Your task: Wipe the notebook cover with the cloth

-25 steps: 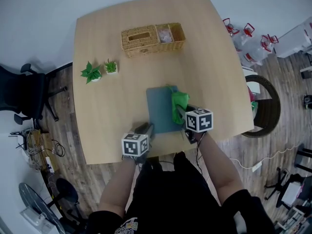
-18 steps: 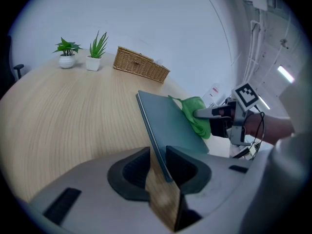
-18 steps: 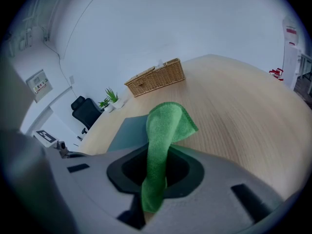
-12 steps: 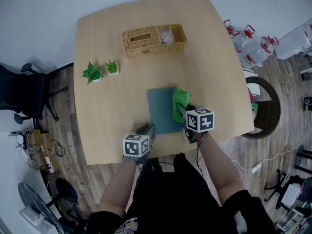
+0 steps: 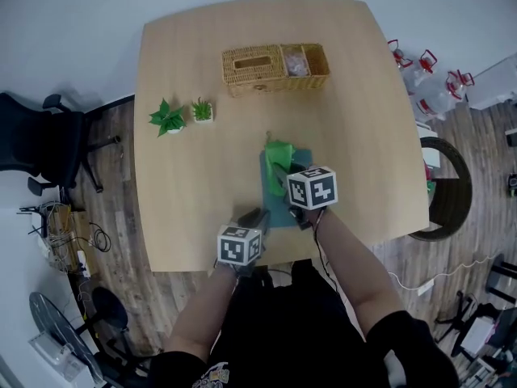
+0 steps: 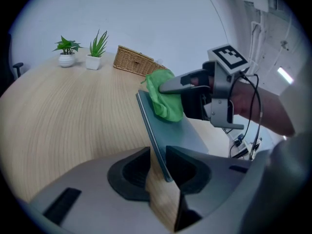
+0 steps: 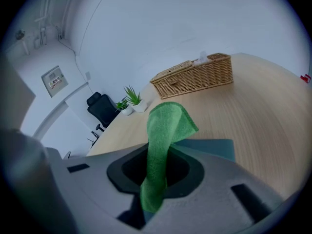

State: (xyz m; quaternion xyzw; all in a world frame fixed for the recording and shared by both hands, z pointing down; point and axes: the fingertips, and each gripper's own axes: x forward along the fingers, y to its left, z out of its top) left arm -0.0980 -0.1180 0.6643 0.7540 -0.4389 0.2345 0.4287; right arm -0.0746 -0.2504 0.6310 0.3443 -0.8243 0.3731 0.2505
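Observation:
A grey-blue notebook (image 5: 273, 209) lies near the front edge of the wooden table (image 5: 186, 192). My left gripper (image 5: 258, 217) is shut on its near left edge, and the cover's edge (image 6: 180, 130) runs between the jaws (image 6: 157, 162). My right gripper (image 5: 281, 176) is shut on a green cloth (image 5: 278, 162), which hangs over the far left part of the cover. From the left gripper view the cloth (image 6: 165, 101) rests on the notebook under the right gripper (image 6: 168, 86). In the right gripper view the cloth (image 7: 163, 135) stands up between the jaws (image 7: 156, 179), with the notebook (image 7: 209, 147) beneath.
A wicker basket (image 5: 275, 67) stands at the back of the table. Two small potted plants (image 5: 168, 118) (image 5: 202, 110) sit at the left. An office chair (image 5: 40, 148) is off the table's left side, and a round stool (image 5: 443, 192) is to the right.
My right gripper has carried the cloth leftward across the cover, from the right edge to the far left part. The left gripper has stayed on the notebook's near edge.

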